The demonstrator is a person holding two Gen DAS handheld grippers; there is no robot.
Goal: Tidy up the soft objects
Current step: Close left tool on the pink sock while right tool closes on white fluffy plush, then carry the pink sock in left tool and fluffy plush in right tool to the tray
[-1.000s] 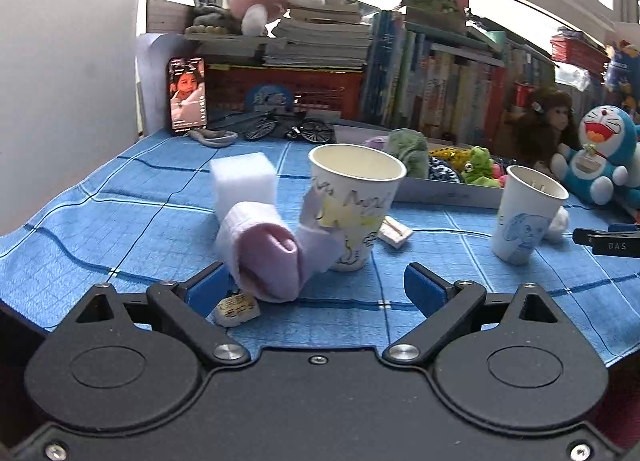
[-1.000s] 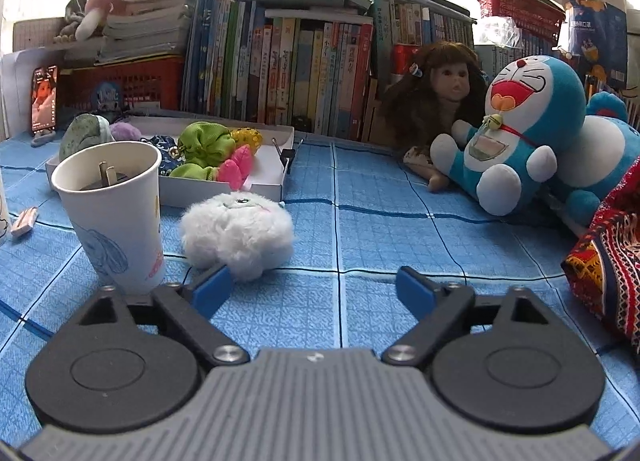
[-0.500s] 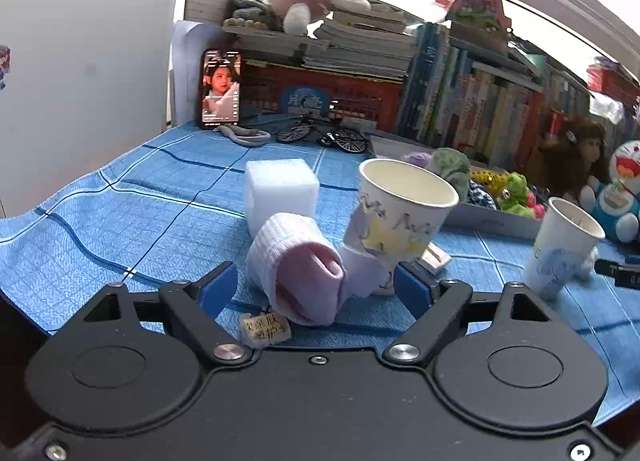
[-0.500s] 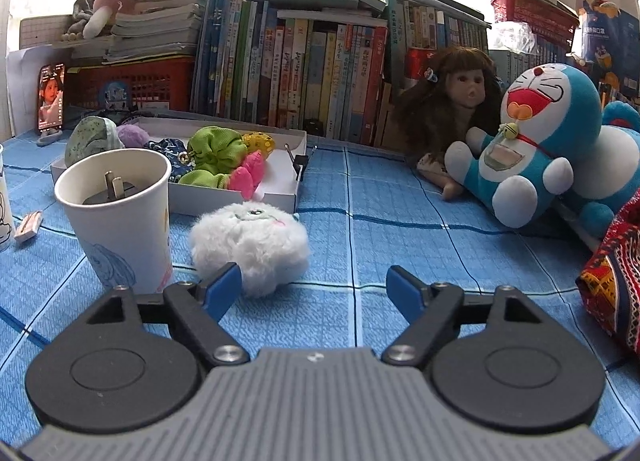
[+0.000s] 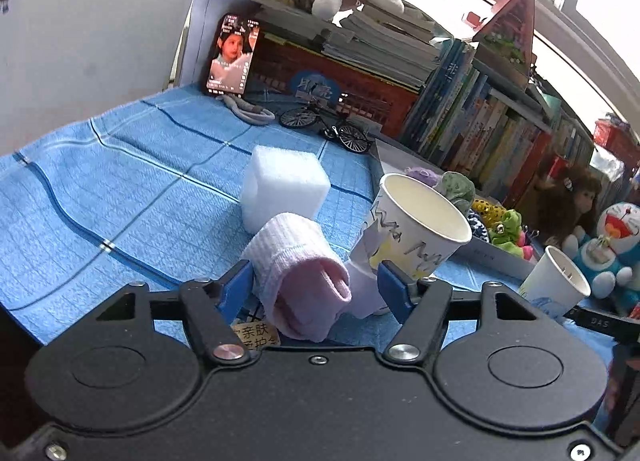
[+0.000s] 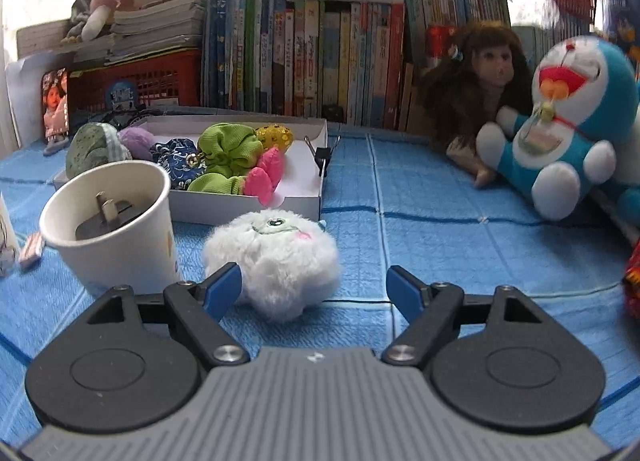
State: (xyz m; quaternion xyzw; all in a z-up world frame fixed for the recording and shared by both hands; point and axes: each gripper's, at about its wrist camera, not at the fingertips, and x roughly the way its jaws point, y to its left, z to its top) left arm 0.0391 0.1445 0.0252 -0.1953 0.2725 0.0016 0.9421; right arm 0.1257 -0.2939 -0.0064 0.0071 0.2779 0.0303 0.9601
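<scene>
A rolled pink sock lies on the blue cloth between the fingers of my left gripper. The jaws are closing: the left pad is at the sock's side, and a small gap shows at the right pad. A white foam cube sits just behind the sock. In the right wrist view a white fluffy plush rests between the fingers of my open right gripper, nearer the left finger. Behind it a white box holds a green scrunchie and several other soft items.
A paper cup stands right of the sock, and another cup, with a black plug inside, is left of the plush. A blue cat plush, a doll, books, a phone and a toy bicycle line the back.
My left gripper moved forward around the sock, rolled, and its jaws narrowed. My right gripper moved up to the white plush, which now sits between its fingers.
</scene>
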